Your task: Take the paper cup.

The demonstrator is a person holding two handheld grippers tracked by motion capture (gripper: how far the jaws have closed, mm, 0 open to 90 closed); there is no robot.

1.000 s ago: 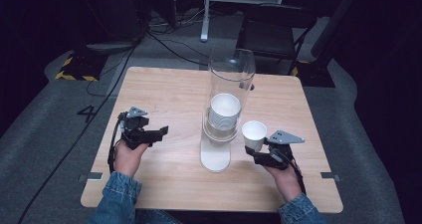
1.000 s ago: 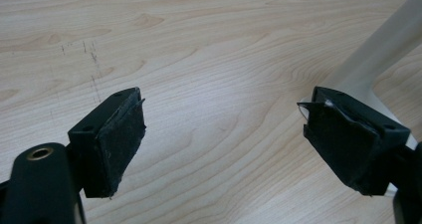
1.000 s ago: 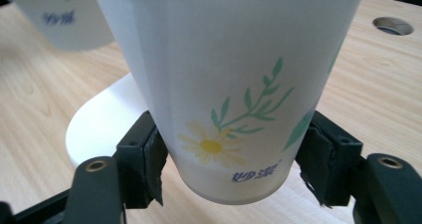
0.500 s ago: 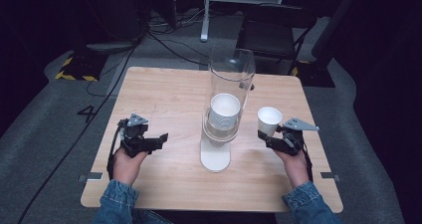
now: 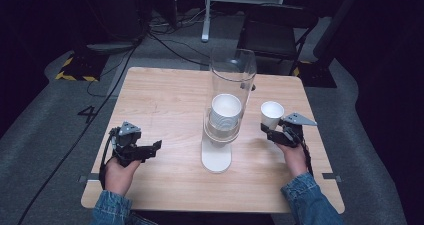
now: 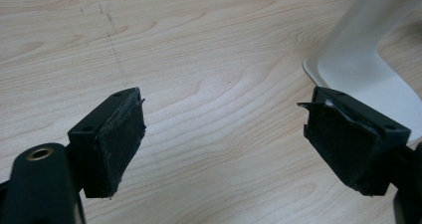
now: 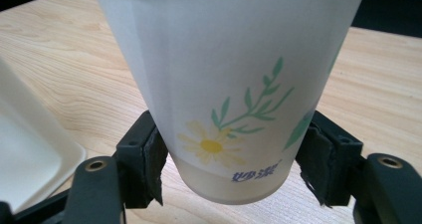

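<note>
Carried rightward off the dispenser [image 5: 229, 115], my right tool [image 5: 271, 130] pinches a paper cup [image 5: 272, 114] low, above the worktop [image 5: 165, 100] right of centre; it could tip. Left tool [image 5: 150, 150] gapes empty, near left.

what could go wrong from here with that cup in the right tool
1. The right tool grips the paper cup only near its base, so the thin wall may crush, or the cup may tip out.
2. The cup is held in the air close to the clear cup dispenser; a sideways swing might knock the tall tube.
3. The left tool stands open and empty above the table, so nothing steadies the dispenser.
</note>
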